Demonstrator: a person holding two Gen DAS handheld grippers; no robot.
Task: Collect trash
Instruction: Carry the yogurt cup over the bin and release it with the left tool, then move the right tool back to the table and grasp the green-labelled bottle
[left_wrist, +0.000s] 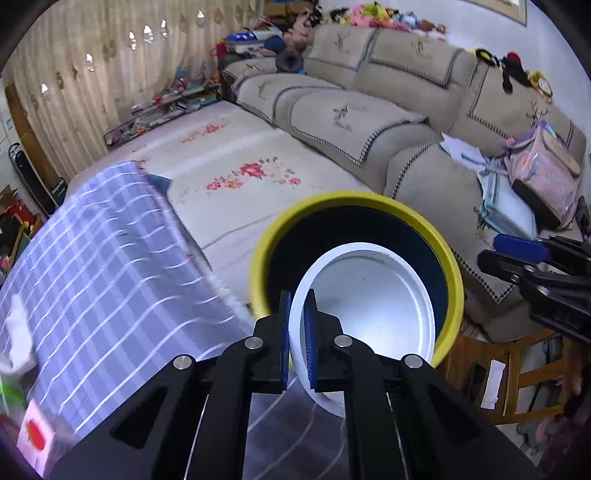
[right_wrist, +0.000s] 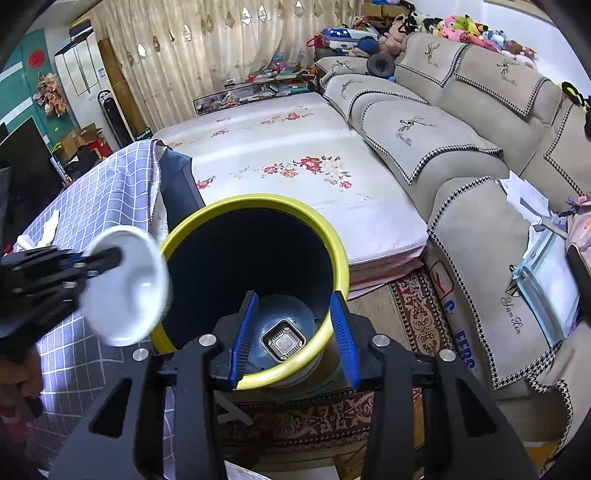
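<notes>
While the left gripper (left_wrist: 297, 332) pinches the rim of a white round paper bowl (left_wrist: 365, 306) between its blue pads, the bowl hangs tilted just over the mouth of a yellow-rimmed, dark-walled plastic bin (left_wrist: 448, 266). From the right wrist view the same bowl (right_wrist: 123, 284) appears blurred at the bin's left edge, overlapping its yellow rim (right_wrist: 258, 201).

At the bin's near side, the right gripper (right_wrist: 293, 332) has one blue pad inside the wall and the other outside; whether the pads actually press the rim cannot be told. Deep in the bin lies a square, clear plastic tray (right_wrist: 283, 341) on the grey bottom.

To the left of the bin, a table draped in a lilac checked cloth (right_wrist: 107, 192) carries a crumpled white tissue (right_wrist: 48, 229). Behind the bin spreads a low, wide white mat printed with red flowers (right_wrist: 295, 155), and a beige corner sofa with houndstooth-trimmed covers (right_wrist: 436, 133) wraps round its far and right sides. Soft toys (right_wrist: 469, 27) line the sofa's back, papers and a clear folder (right_wrist: 546, 273) lie on its near seat, and cream curtains (right_wrist: 207, 48) hang along the far wall. Under the bin, a red patterned rug (right_wrist: 417, 306) covers the wooden floor.
</notes>
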